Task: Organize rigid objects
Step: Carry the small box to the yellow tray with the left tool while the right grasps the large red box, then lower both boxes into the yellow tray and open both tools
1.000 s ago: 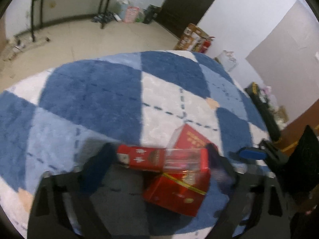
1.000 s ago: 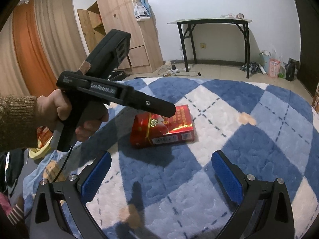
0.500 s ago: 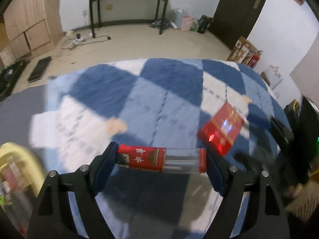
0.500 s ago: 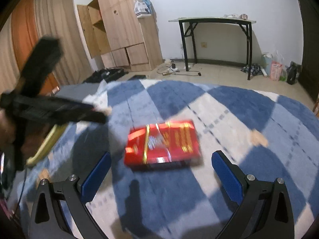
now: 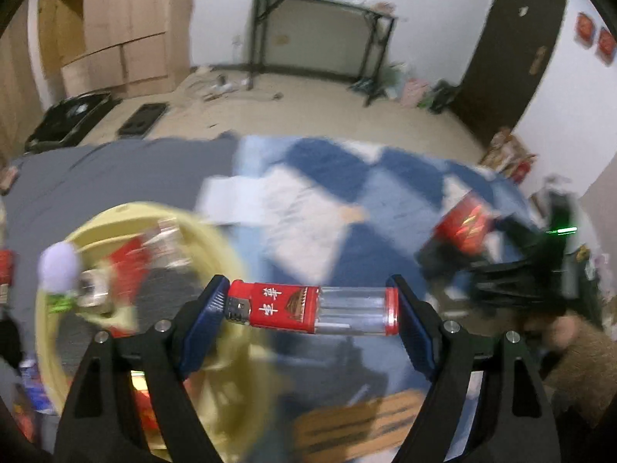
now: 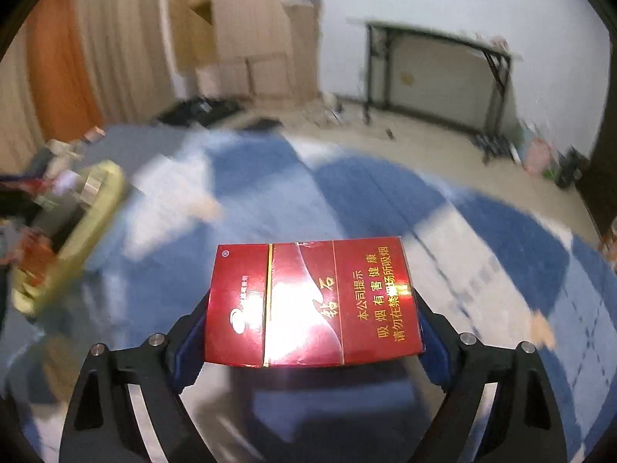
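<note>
A red and clear lighter (image 5: 312, 310) lies crosswise between the blue pads of my left gripper (image 5: 306, 295), which is shut on it, above the rim of a yellow basket (image 5: 135, 210). The basket holds several small items, all blurred. A red cigarette pack (image 6: 312, 301) sits between the fingers of my right gripper (image 6: 310, 305). Its jaws are closing, and the pads touch the pack's two short sides. The pack stays sharp over the blurred blue and white rug (image 6: 366, 200). The left wrist view shows the same pack (image 5: 464, 223) at the right, with the dark right gripper around it.
The yellow basket (image 6: 96, 200) stands on grey cloth (image 5: 96, 177) left of the rug. A person's brown sleeve (image 5: 578, 366) is at the lower right. A black table (image 5: 320, 34), a wooden wardrobe (image 5: 115, 19) and a dark door (image 5: 513, 50) line the far walls.
My left gripper carried the lighter left, from above the red pack to above the yellow basket. My right gripper moved up to the pack and closed around it.
</note>
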### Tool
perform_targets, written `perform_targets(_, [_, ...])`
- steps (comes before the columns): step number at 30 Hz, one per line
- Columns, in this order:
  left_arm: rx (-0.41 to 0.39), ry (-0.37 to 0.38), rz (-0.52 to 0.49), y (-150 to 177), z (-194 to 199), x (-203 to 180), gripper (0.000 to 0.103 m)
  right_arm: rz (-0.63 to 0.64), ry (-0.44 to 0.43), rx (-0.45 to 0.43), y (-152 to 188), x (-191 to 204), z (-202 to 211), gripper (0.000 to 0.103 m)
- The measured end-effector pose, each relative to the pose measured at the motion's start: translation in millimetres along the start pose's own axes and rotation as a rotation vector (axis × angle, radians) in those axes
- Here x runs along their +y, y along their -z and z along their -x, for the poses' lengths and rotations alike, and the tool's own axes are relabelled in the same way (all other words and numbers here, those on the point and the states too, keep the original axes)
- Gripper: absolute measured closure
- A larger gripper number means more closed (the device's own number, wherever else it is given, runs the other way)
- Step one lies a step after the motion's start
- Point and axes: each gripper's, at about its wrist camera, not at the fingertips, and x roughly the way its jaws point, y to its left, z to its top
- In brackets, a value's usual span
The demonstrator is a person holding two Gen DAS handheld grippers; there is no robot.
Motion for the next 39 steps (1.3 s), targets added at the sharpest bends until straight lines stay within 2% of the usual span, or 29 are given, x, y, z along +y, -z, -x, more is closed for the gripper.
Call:
perform_targets(3, [0.022, -0.117, 0.029, 3.4, 4.8, 53.0, 0.02, 0.088, -0.098, -0.068, -22.4, 62.9, 20.6, 0.013])
perform_targets(5, [0.017, -0.175, 0.091, 6.5, 13.9, 92.2, 0.02, 0.172, -0.184, -0.107, -33.5, 116.2, 34.6, 0.013])
perform_targets(7, [0.028, -0.195, 0.157, 11.2, 18.4, 124.8, 0.02, 0.25, -0.247, -0.123, -36.0, 159.0, 43.0, 0.013])
perform_targets(10, [0.046, -0.213, 0.229, 22.8, 14.3, 157.5, 0.02, 0.374, -0.346, -0.089, -32.6, 220.0, 37.5, 0.013])
perform_targets(12, [0.048, -0.21, 0.257, 32.0, 8.4, 168.2, 0.02, 0.442, -0.375, -0.049, -27.3, 257.4, 23.1, 0.013])
perform_targets(16, [0.024, -0.187, 0.286, 46.9, -1.3, 173.1, 0.02, 0.514, -0.378, 0.004, -20.1, 299.5, -6.3, 0.013])
perform_targets(24, [0.008, -0.155, 0.283, 53.4, -7.1, 178.9, 0.02, 0.488, -0.344, 0.013, -32.5, 329.7, -42.2, 0.012])
perform_targets(28, [-0.02, -0.162, 0.287, 55.3, -6.0, 182.3, 0.02, 0.496, -0.345, 0.017, -28.9, 336.3, -42.4, 0.01])
perform_targets(33, [-0.073, -0.163, 0.293, 55.9, 3.8, 180.4, 0.0, 0.527, -0.343, 0.02, -29.6, 342.0, -47.5, 0.003])
perform_targets(39, [-0.126, -0.22, 0.298, 44.6, 19.3, 167.2, 0.0, 0.483, -0.406, -0.01, -25.6, 331.1, -27.8, 0.0])
